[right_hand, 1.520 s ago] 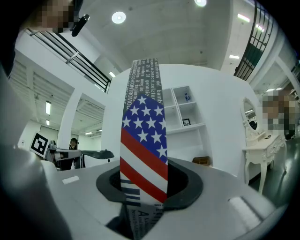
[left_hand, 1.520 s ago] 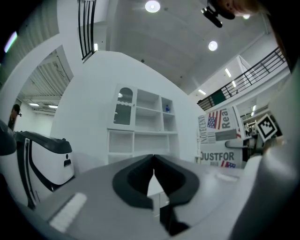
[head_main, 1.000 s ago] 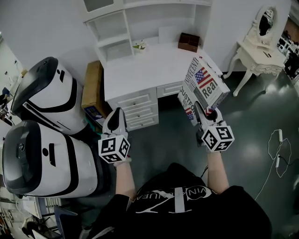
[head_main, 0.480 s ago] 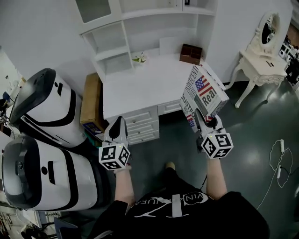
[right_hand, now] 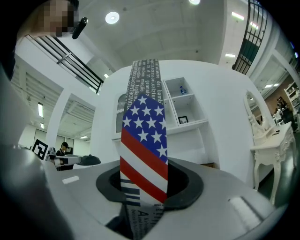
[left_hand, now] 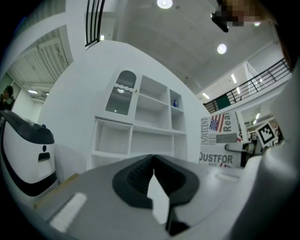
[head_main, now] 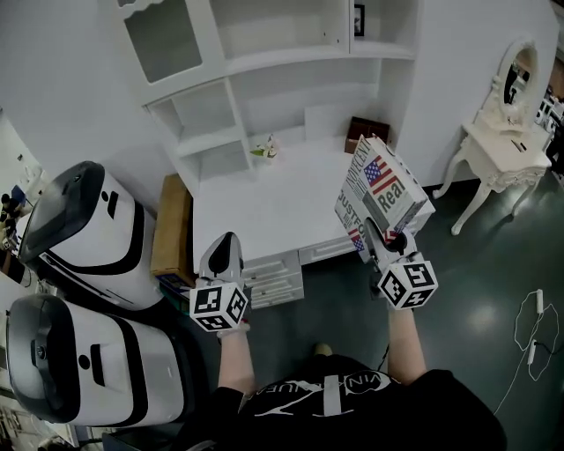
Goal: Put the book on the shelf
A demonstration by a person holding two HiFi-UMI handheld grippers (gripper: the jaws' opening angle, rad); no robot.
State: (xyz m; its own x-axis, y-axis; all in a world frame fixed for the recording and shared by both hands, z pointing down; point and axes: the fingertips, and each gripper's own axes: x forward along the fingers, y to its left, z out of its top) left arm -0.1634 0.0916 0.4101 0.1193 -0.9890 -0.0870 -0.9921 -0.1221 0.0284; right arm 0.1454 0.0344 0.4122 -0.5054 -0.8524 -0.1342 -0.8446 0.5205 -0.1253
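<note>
Right gripper (head_main: pixel 384 232): jaws clenched on the lower edge of the book (head_main: pixel 381 187), pads pressing on both faces. The book stands up out of my grip and tilts away to the far side; its flag-printed cover with large lettering is turned upward. Seen along my right jaws, its narrow edge runs straight up the middle, stars and stripes wrapping over it. It hangs in the air above the near right corner of the white desk (head_main: pixel 264 207), not yet on any shelf. Left gripper (head_main: pixel 225 240): jaws closed together with nothing between them, held over the near left edge of the desk, above the drawers (head_main: pixel 275 275). The white shelf unit (head_main: pixel 264 57) rises at the far side of the desk, its open compartments stacked in tiers; a picture frame (head_main: pixel 359 19) stands in an upper right one. On the desk top, far side: a small plant (head_main: pixel 264 150) by the left cubbies and a brown box (head_main: pixel 361 132) to the right. Two white machines (head_main: pixel 79 220) with black trim sit left of me, a wooden crate (head_main: pixel 174 227) between them and the desk. A white dressing table (head_main: pixel 498 145) with an oval mirror stands far right on the dark floor (head_main: pixel 493 264).
</note>
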